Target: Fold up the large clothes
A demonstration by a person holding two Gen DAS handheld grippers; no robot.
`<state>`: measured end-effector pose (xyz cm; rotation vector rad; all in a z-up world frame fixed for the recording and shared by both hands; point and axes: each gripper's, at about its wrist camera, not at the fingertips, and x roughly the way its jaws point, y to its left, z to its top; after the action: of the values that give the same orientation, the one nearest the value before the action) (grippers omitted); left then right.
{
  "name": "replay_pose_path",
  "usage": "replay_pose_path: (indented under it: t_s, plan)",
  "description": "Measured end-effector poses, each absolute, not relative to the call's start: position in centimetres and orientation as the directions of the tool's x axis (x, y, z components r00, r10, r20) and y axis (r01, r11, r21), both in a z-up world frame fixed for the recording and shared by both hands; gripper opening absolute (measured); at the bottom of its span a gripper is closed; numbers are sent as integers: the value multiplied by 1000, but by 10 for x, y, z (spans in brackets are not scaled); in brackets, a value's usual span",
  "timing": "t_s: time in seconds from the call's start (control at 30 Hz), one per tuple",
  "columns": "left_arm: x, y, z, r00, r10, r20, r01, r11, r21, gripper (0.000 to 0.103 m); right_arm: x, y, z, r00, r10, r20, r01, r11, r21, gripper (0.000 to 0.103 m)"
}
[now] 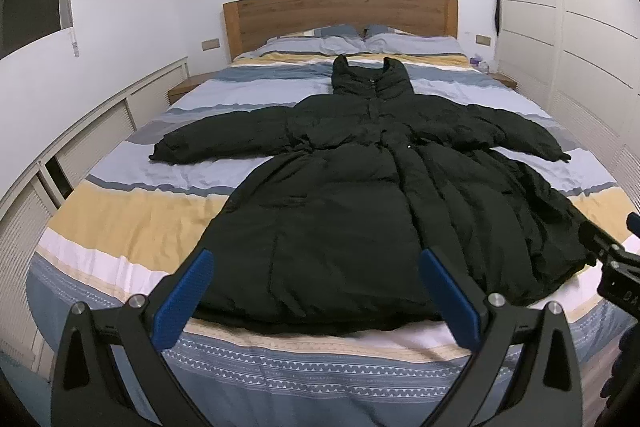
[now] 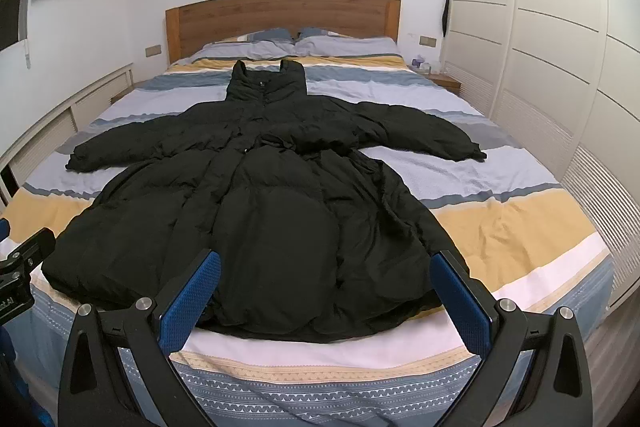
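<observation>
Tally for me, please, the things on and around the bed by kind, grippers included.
Coat: 1
Pillows: 2
Bed: 1
Headboard: 1
Wardrobe: 1
Grippers, both open: 2, left gripper and right gripper
Total: 8

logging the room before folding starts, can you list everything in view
coat: one, black, spread flat on the bed, sleeves out to both sides, hem nearest the grippers
bed cover: one, striped blue, yellow and white, under the coat
pillows: two, grey-blue, at the headboard
headboard: one, brown wood, against the far wall
wardrobe: one, white, along the right of the bed
left gripper: one, black with blue pads, open, over the hem
right gripper: one, same colours, open, over the hem
</observation>
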<state>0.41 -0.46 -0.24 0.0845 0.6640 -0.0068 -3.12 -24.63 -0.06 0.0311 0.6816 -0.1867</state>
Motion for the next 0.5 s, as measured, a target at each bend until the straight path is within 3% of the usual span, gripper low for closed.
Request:
replay_pose_path:
  t_s: [0.5]
  plan:
    - [3,8,-5,787,5,-617,11,1000,23,103,-36,-244,7,763,-216,-609,208,974,-85,102]
